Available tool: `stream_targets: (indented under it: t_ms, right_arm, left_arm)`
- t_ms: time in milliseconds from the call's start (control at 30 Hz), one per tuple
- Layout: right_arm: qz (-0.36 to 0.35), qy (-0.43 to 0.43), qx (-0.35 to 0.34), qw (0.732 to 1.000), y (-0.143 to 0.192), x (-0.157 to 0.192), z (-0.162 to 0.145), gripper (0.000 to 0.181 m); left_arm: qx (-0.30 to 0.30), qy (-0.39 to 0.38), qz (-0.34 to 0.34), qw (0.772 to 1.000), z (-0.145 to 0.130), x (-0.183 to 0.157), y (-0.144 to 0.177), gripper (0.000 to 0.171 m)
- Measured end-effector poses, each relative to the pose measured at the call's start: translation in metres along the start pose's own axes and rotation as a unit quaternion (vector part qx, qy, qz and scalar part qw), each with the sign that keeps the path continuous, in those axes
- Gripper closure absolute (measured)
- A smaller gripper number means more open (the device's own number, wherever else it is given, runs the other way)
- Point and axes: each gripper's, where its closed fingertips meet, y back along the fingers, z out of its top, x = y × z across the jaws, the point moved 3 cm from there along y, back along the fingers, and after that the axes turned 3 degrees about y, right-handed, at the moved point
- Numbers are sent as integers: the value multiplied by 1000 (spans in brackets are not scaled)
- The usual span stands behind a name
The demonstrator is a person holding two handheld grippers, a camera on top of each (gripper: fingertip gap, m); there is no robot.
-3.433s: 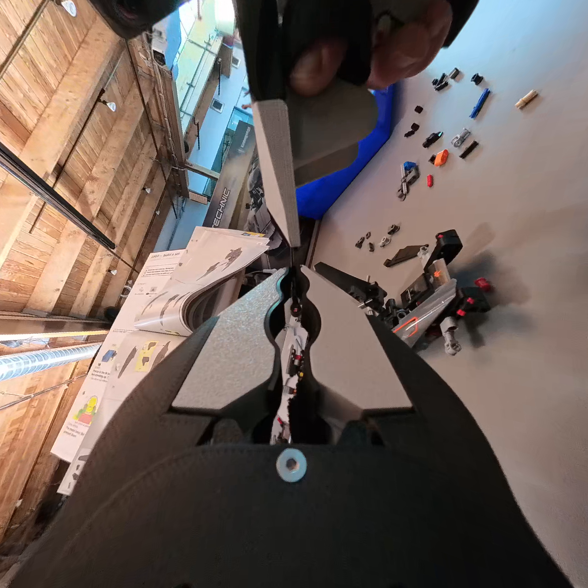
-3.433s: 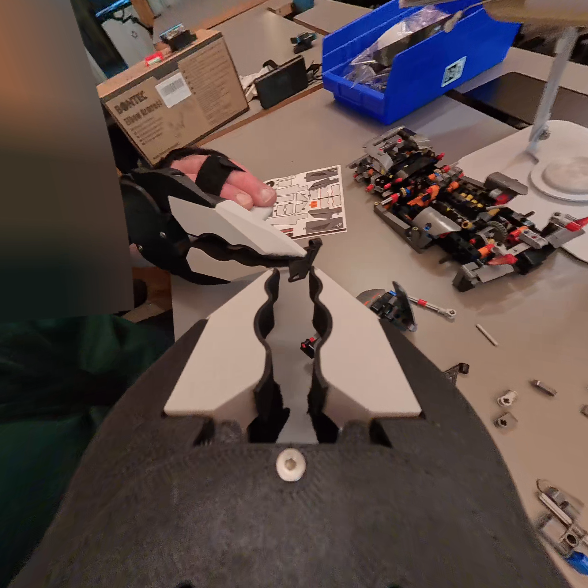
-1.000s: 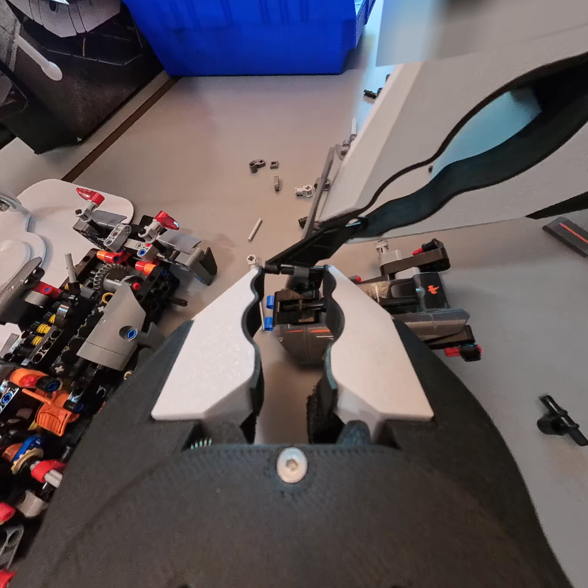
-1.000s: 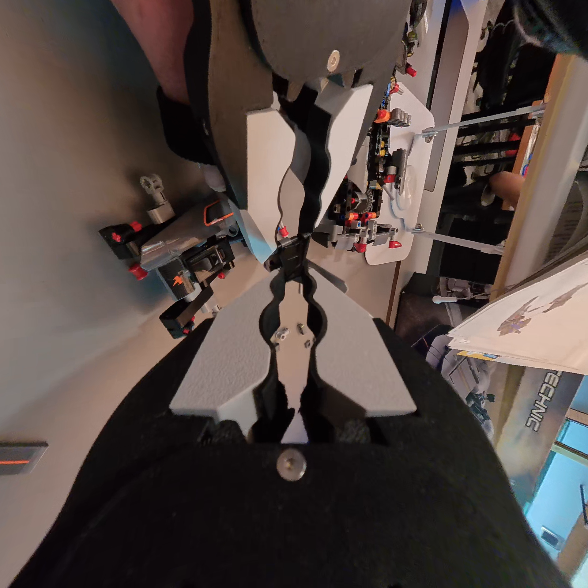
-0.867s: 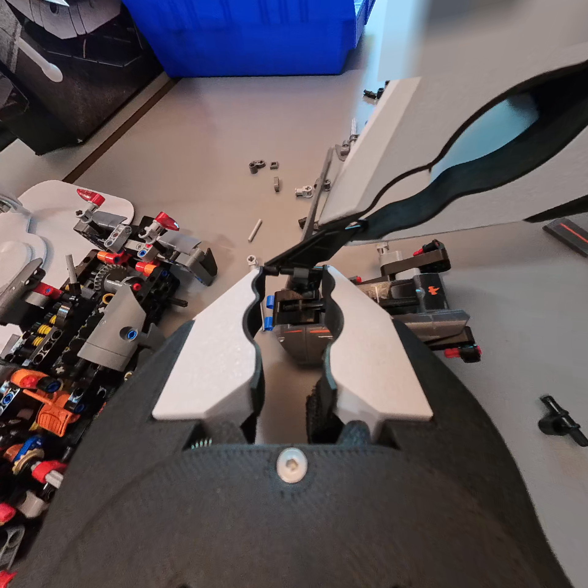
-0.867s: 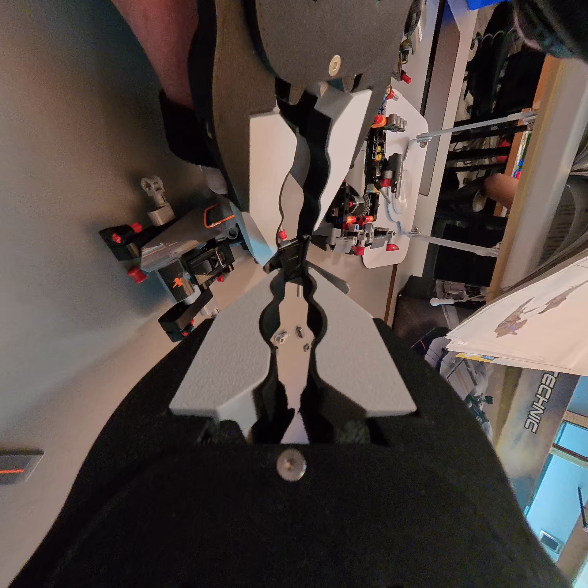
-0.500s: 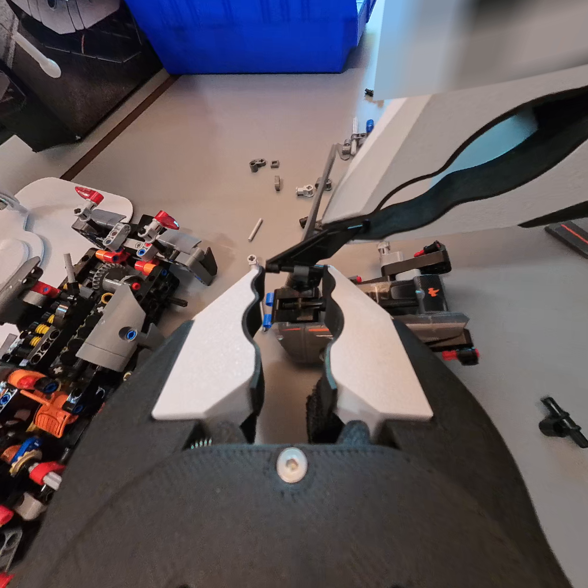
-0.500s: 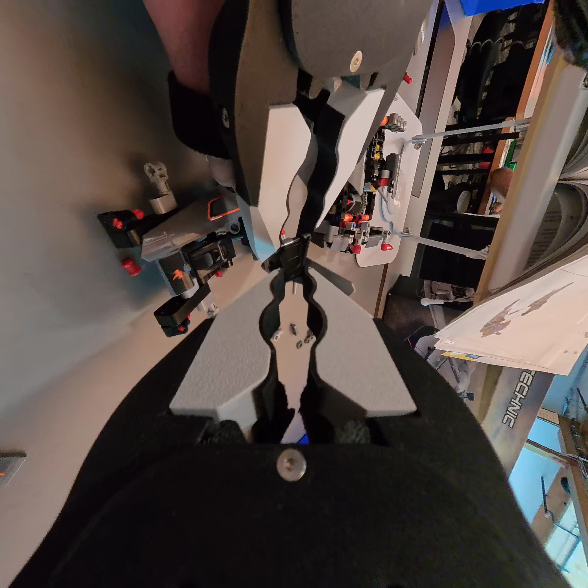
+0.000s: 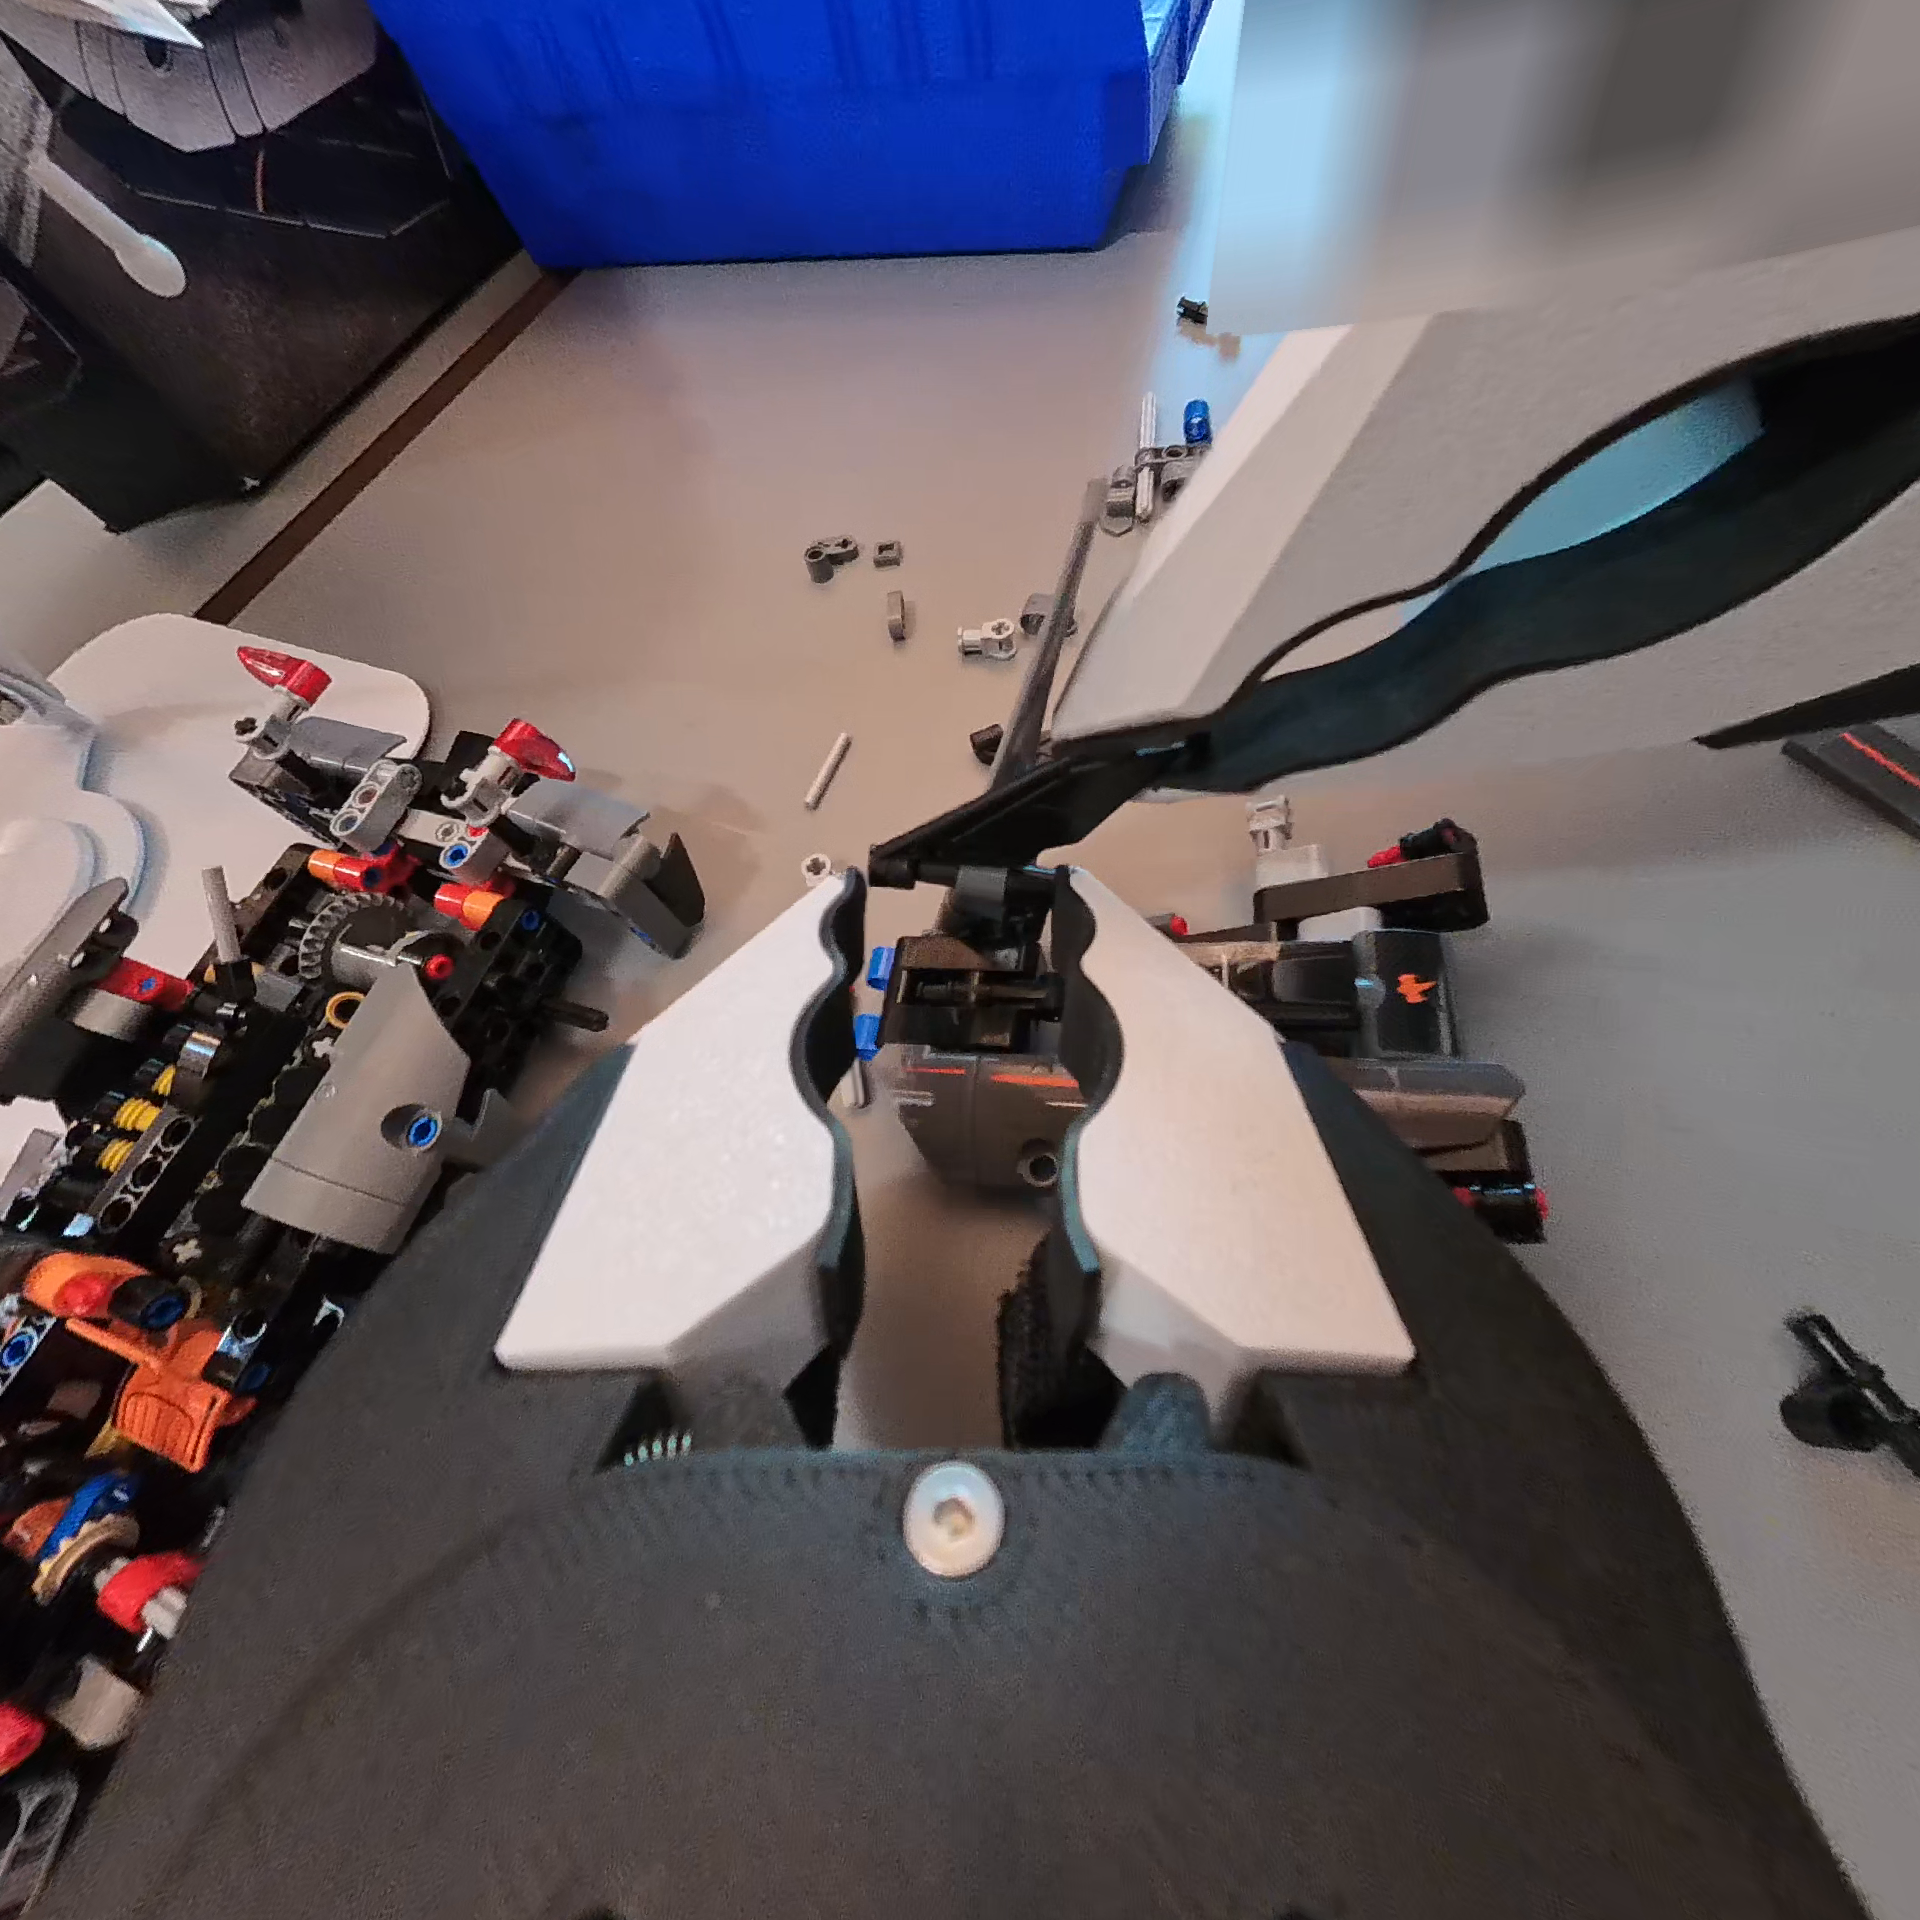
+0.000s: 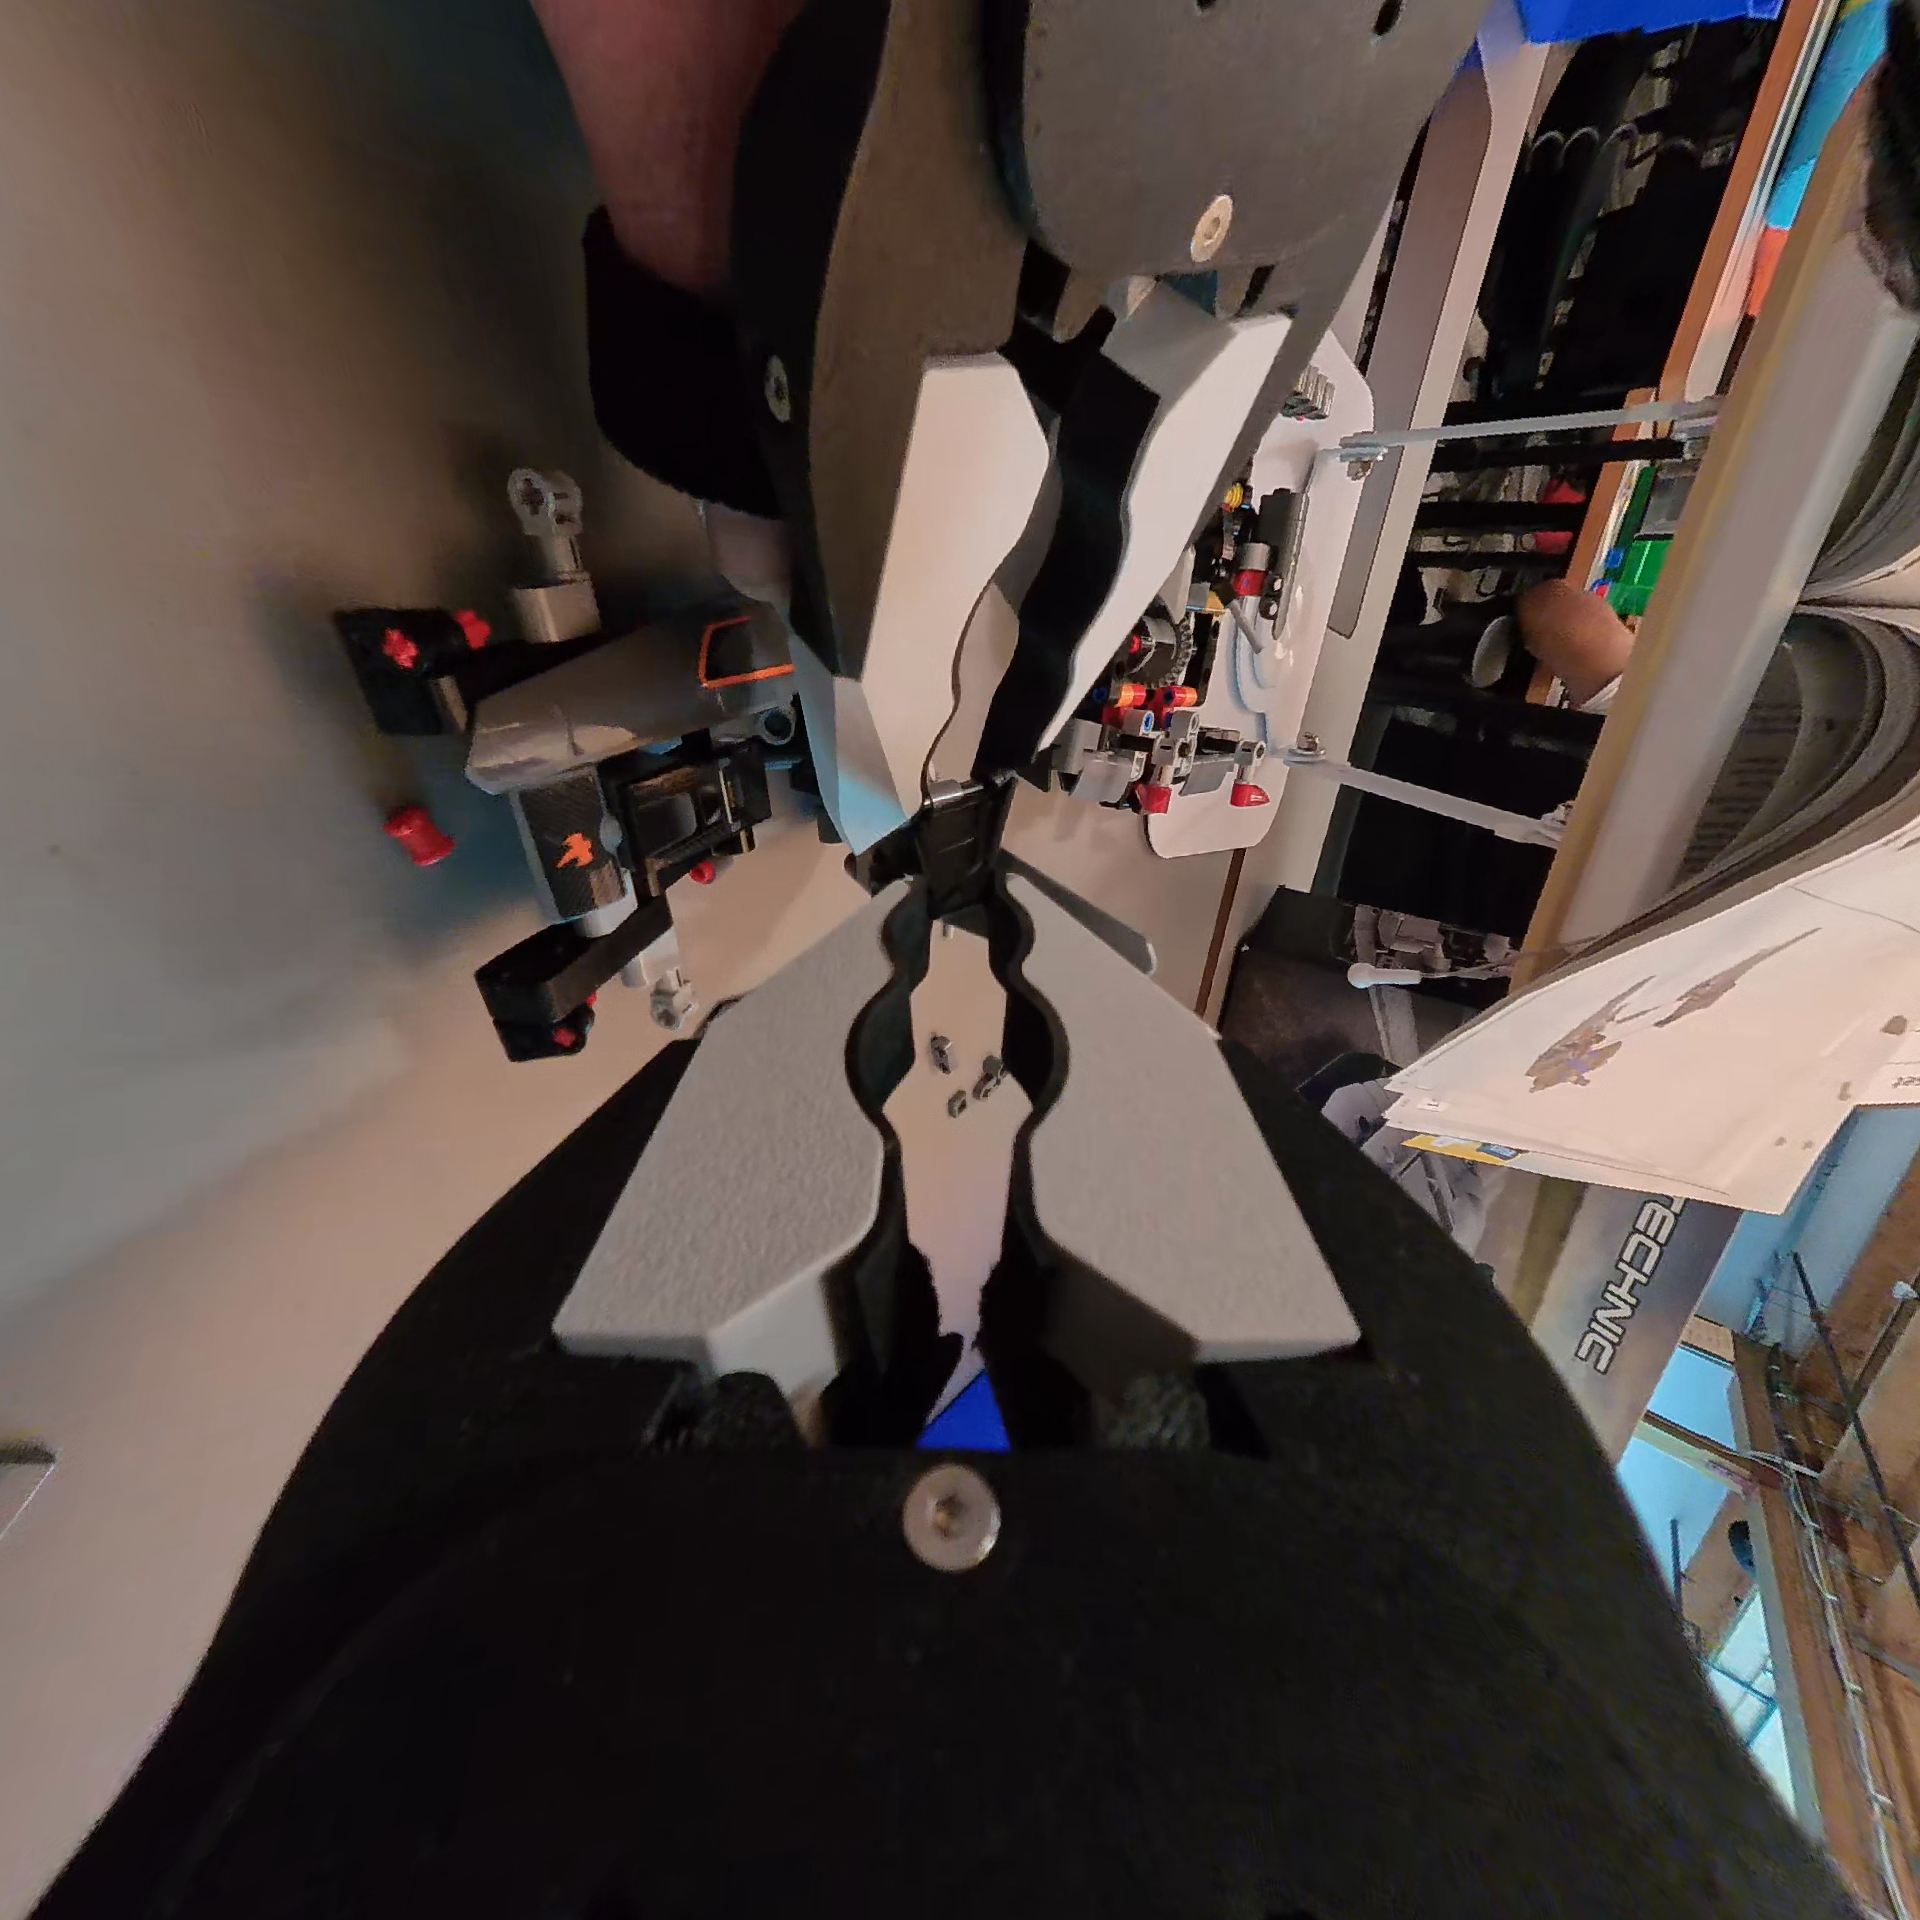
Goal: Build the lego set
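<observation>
Right wrist view: printed box (image 10: 1621, 1288), writing withheld.

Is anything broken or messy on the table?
Nothing looks broken. Small grey pieces lie scattered loose on the table, normal for a build in progress. The left tongs hold a small black subassembly while the right tongs press a flat black panel onto it.
</observation>
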Motion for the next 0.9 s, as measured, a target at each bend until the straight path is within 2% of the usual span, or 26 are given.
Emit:
stream_targets:
  t_ms: [400,467,633,900]
  right_arm:
    - [-2,-16,-2,1000,-1,1,0,172]
    - [-3,-16,-2,1000,-1,1,0,173]
    - [-1,-15,-2,1000,-2,0,0,172]
    - [1,-16,-6,1000,-2,0,0,172]
  left_arm:
    - [1,-4,-3,1000,0,-1,-1,138]
    - [1,2,-4,1000,0,0,-1,130]
    - [1,17,-34,999,-1,-1,3,125]
    - [-8,12,-44,999,2,3,7,137]
